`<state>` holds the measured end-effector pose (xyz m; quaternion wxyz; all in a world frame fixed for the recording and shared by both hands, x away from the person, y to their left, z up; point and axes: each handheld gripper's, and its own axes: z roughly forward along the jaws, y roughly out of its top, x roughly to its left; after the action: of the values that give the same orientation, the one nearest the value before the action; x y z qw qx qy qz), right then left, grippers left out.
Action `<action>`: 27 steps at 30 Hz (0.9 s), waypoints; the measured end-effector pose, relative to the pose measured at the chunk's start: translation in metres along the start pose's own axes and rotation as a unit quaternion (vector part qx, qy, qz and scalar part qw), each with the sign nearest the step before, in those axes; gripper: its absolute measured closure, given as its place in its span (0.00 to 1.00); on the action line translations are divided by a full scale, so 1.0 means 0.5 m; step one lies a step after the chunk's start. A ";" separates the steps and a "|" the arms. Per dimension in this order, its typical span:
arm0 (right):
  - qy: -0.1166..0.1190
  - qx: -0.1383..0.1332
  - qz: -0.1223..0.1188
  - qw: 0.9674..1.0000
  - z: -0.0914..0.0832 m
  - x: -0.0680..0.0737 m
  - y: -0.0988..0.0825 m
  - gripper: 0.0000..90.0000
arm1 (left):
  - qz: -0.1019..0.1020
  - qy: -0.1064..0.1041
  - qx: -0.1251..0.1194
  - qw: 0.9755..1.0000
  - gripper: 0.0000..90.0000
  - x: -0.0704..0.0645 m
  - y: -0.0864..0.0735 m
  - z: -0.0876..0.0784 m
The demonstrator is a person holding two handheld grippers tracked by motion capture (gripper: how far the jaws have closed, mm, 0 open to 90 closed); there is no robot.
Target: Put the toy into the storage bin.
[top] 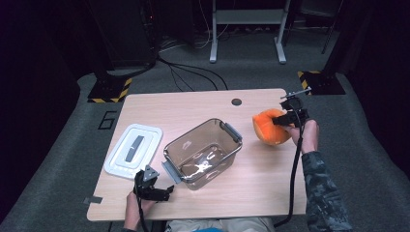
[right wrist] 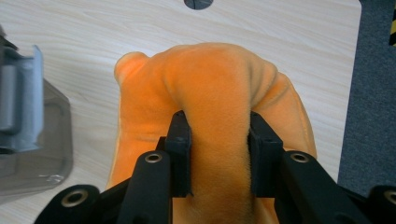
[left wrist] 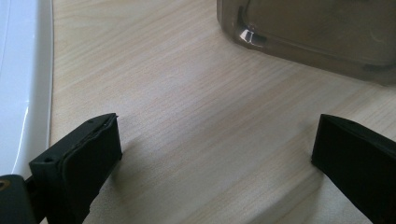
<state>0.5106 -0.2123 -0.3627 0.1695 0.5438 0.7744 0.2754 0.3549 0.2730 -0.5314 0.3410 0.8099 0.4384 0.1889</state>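
The orange plush toy is soft and velvety, a rounded lump with creases where the fabric bunches, and a small nub sticking out at one upper corner in the right gripper view. The right gripper has a thick fold of it pinched between its two black jaws, the pads sunk into the pile on either side, so the plush bulges up and over them. From the high view the toy hangs just in front of that gripper, near the far right corner of the table, and it looks lifted a little off the wood (hard to be sure from above). Its longer side runs roughly along the line of the jaws, away from the hand, with the nub end pointing toward the clear plastic box.

That box sits off to the gripper's left, open on top, grey latches at both ends; one latch shows close beside the toy in the right gripper view. Nothing lies between toy and box. Beyond the box lies the white lid, flat on the table.

The left gripper rests low at the near edge, jaws spread wide over bare wood, with the lid's edge beside one jaw and the box's corner ahead.
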 end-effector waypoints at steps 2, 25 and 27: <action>0.003 -0.003 -0.002 1.000 -0.004 0.006 0.006 0.74 | 0.000 0.000 0.000 1.000 0.01 0.000 0.000 0.000; 0.027 -0.031 -0.047 0.998 -0.060 0.087 0.073 0.73 | 0.000 0.000 0.000 1.000 0.01 0.000 0.000 0.000; 0.028 -0.033 -0.049 0.998 -0.063 0.091 0.076 0.73 | 0.000 0.000 0.000 1.000 0.01 0.000 0.000 0.000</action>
<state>0.5053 -0.1678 -0.3129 0.1790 0.4914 0.7951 0.3069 0.3549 0.2730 -0.5314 0.3411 0.8098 0.4383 0.1891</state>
